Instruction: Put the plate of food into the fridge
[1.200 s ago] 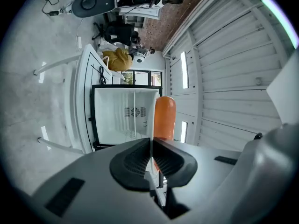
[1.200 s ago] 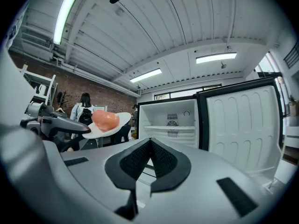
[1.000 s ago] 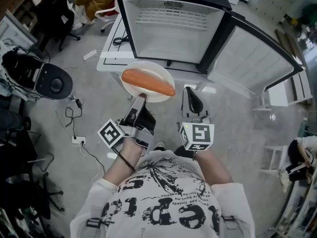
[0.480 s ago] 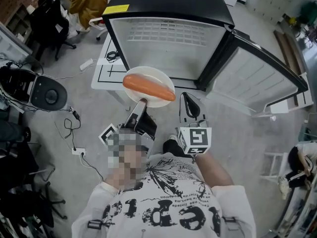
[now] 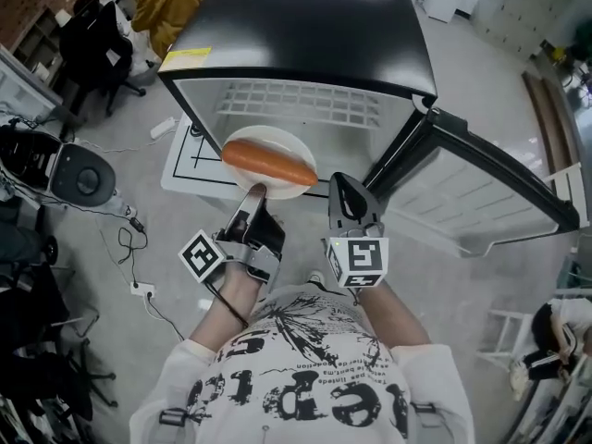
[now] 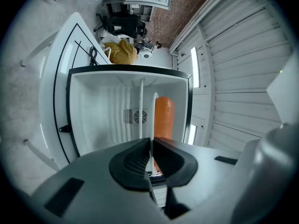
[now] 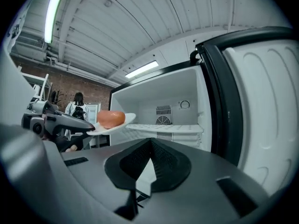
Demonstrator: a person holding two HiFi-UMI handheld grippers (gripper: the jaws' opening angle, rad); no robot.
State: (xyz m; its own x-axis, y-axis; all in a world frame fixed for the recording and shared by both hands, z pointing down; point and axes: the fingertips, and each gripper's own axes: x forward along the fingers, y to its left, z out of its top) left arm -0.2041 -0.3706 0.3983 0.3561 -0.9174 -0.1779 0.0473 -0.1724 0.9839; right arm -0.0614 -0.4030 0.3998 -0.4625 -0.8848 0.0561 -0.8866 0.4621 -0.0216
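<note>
The left claw (image 5: 256, 192) is clamped on the near rim of the plate (image 5: 273, 135), which juts out level ahead of its tips with the sausage (image 5: 268, 162) lying across it, probably held flat so the food cannot roll off. Just beyond the plate stands the open fridge (image 5: 305, 26) — its shelf (image 5: 310, 102) looks like the landing spot. The right claw (image 5: 347, 191), closed on nothing, hangs beside the left one — out of the plate's way.

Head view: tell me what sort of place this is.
Probably a lab or workshop office, not a home kitchen: the open fridge stands on a bare grey floor, with an office chair and loose cables to its left. The right gripper view shows a brick wall.
</note>
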